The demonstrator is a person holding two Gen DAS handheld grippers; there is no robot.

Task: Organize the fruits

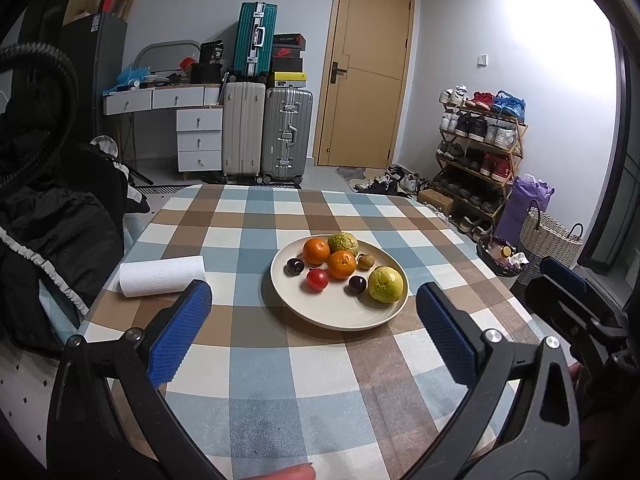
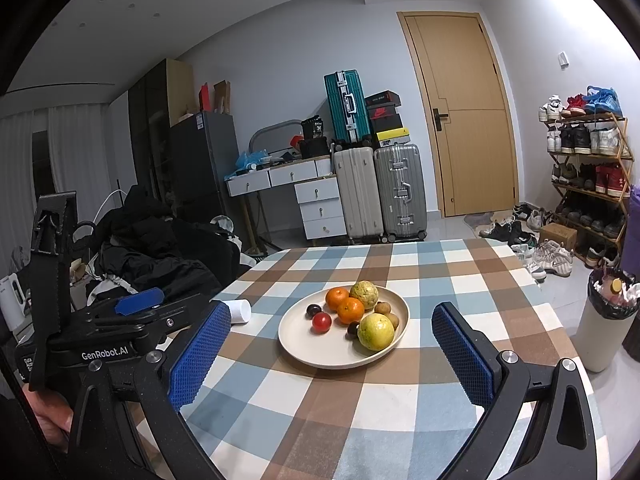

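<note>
A cream plate (image 1: 332, 312) sits mid-table on the checked cloth and holds several fruits. These include two oranges (image 1: 341, 264), a yellow-green guava (image 1: 385, 285), a greener one (image 1: 343, 242), a red fruit (image 1: 317, 279), dark plums (image 1: 357, 284) and a kiwi (image 1: 365, 261). My left gripper (image 1: 314, 298) hovers open short of the plate's near rim, nothing between its blue pads (image 1: 180, 332). My right gripper (image 2: 332, 314) is also open and empty, facing the same plate (image 2: 320, 348) and the yellow guava (image 2: 375, 331).
A paper towel roll (image 1: 162, 276) lies left of the plate. Dark clothing (image 1: 60, 220) is piled off the table's left edge. A lined trash bin (image 2: 608, 320) stands at the right, with a shoe rack (image 2: 588, 176) behind it. Suitcases (image 2: 380, 196) and a door stand beyond the table.
</note>
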